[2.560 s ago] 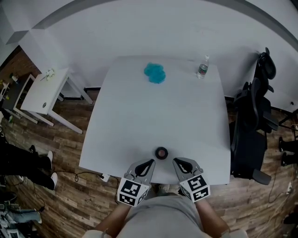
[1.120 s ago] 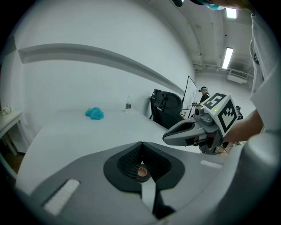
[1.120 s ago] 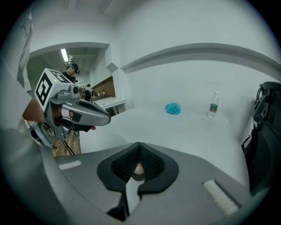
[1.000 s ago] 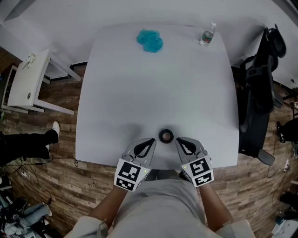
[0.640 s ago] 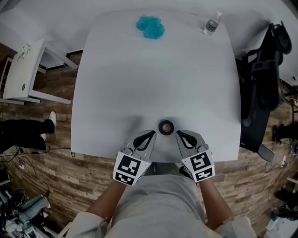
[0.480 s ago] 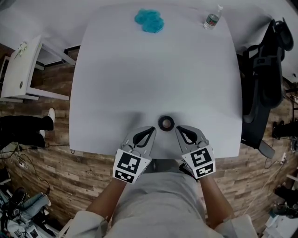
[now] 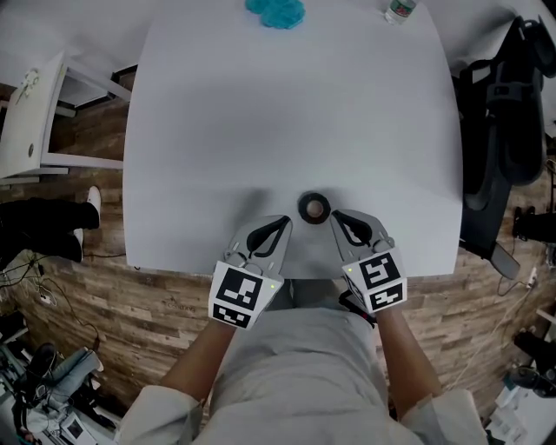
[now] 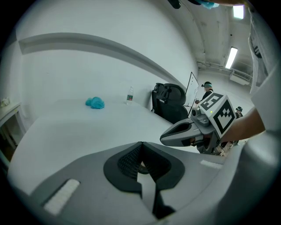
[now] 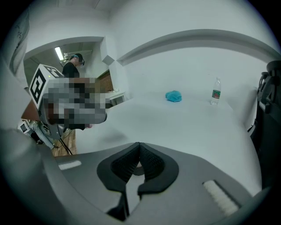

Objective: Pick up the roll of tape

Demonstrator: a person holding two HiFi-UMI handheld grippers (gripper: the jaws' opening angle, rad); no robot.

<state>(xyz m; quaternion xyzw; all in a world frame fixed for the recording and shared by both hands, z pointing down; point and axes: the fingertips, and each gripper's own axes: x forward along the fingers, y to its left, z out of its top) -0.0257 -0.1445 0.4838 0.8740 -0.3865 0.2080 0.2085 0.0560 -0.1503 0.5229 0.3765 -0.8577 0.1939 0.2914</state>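
The roll of tape (image 7: 314, 207), a small dark ring, lies flat on the white table (image 7: 287, 113) near its front edge. My left gripper (image 7: 284, 222) points at it from the lower left, its tips just short of the roll. On the other side my right gripper (image 7: 335, 215) comes in from the lower right, equally close. Neither touches the roll. In the left gripper view the left gripper (image 8: 140, 145) has its pads together with nothing between them. The right gripper (image 9: 139, 145) looks the same in its own view. The roll does not show in either gripper view.
A blue cloth (image 7: 275, 10) and a water bottle (image 7: 401, 10) sit at the table's far edge. A black office chair (image 7: 508, 113) stands right of the table, a small white side table (image 7: 26, 113) on the left. Someone's legs (image 7: 43, 228) show at far left.
Both grippers have sunk a little beside the tape roll, still flanking it. The head view has shifted, so the cloth and bottle now sit at the picture's top edge.
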